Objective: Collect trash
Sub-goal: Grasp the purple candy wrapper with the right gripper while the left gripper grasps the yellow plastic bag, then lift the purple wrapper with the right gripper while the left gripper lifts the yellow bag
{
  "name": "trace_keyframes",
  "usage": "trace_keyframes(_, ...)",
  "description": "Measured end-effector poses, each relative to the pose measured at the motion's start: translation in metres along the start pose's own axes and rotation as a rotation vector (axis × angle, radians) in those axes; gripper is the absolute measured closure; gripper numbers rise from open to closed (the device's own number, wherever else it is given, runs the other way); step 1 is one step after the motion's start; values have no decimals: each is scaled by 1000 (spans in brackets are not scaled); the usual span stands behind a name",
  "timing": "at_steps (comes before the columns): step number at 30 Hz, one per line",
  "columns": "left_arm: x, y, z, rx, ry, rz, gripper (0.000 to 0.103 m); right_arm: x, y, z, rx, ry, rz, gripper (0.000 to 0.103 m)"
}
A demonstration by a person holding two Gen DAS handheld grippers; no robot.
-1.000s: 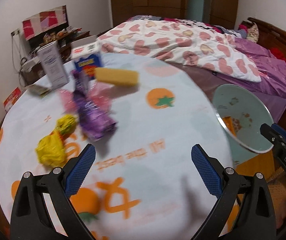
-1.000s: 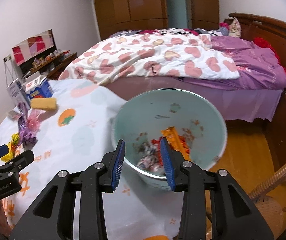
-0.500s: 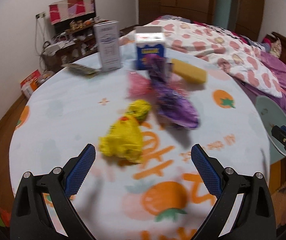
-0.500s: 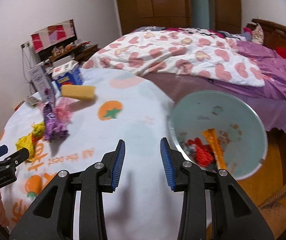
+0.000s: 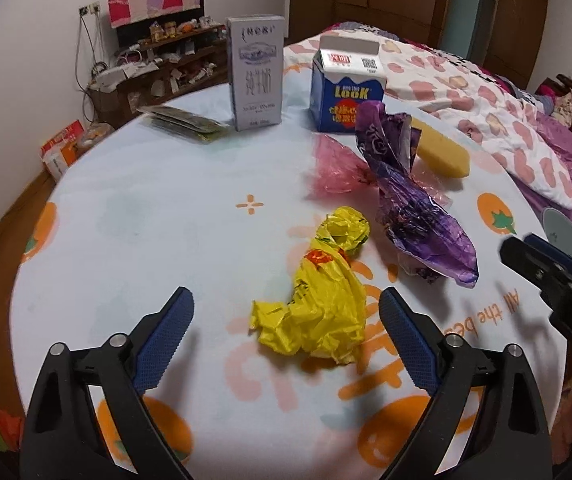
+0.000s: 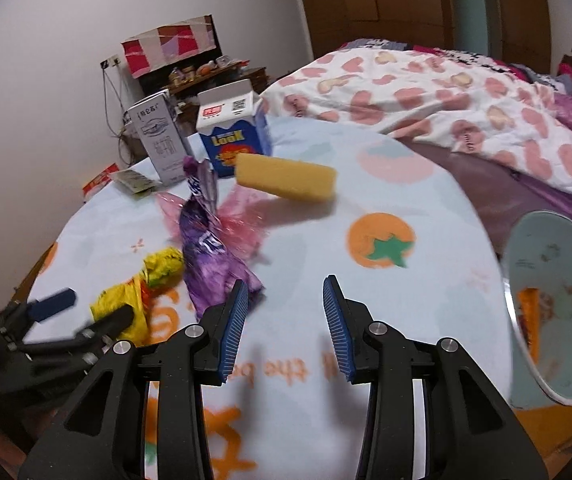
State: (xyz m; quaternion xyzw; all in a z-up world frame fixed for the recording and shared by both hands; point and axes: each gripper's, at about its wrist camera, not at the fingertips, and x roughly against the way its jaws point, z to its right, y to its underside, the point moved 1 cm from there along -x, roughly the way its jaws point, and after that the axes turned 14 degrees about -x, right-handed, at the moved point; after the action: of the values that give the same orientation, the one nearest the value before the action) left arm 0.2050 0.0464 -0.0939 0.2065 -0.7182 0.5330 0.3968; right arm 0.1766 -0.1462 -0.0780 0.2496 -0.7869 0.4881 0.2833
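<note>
A crumpled yellow wrapper (image 5: 318, 300) lies on the round table (image 5: 157, 216), just ahead of and between the fingers of my open, empty left gripper (image 5: 286, 316). A purple wrapper (image 5: 414, 200) and a pink wrapper (image 5: 336, 166) lie beyond it. In the right wrist view my right gripper (image 6: 286, 300) is open and empty above the table, the purple wrapper (image 6: 209, 256) just left of its left finger and the yellow wrapper (image 6: 141, 292) farther left. The pale green trash bin (image 6: 554, 292) with trash inside is at the right, off the table edge.
A yellow sponge (image 5: 442, 152), a blue carton (image 5: 346, 88), a grey carton (image 5: 255, 72) and a flat packet (image 5: 181, 122) sit at the table's far side. A bed with a heart quilt (image 6: 446, 92) lies beyond. A cluttered shelf (image 5: 153, 60) stands at the left wall.
Both grippers have swung left from the bin toward the wrappers. My left gripper has closed in on the yellow wrapper. The bin has slid to the right edge of the right wrist view.
</note>
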Motion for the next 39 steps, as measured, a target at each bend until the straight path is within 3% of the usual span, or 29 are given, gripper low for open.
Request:
trace_keyframes(7,-19,1,-3,1,39,-22,44,-15,-8,-18,19,-80,-30,60)
trace_keyframes(11,-20,3,-11,23,48,-4,54,-30,-9,-27,34,-91,-62,60)
trace_keyframes(17,-10,2,-23,51,14,19,57,-52,-3,-32,33,-102,-124,60)
trace_keyframes(23,-1,4,-27,77,9,21,57,-44,1,-35,59,-133,-135,74)
trace_keyframes(24,1,4,-27,80,7,21,57,-41,3,-35,63,-142,-137,85)
trace_keyframes(32,24,8,-21,68,-9,47,57,-10,10,-34,79,-155,-95,90)
trace_keyframes(39,46,10,-8,45,-17,80,57,28,11,-22,70,-122,-2,90)
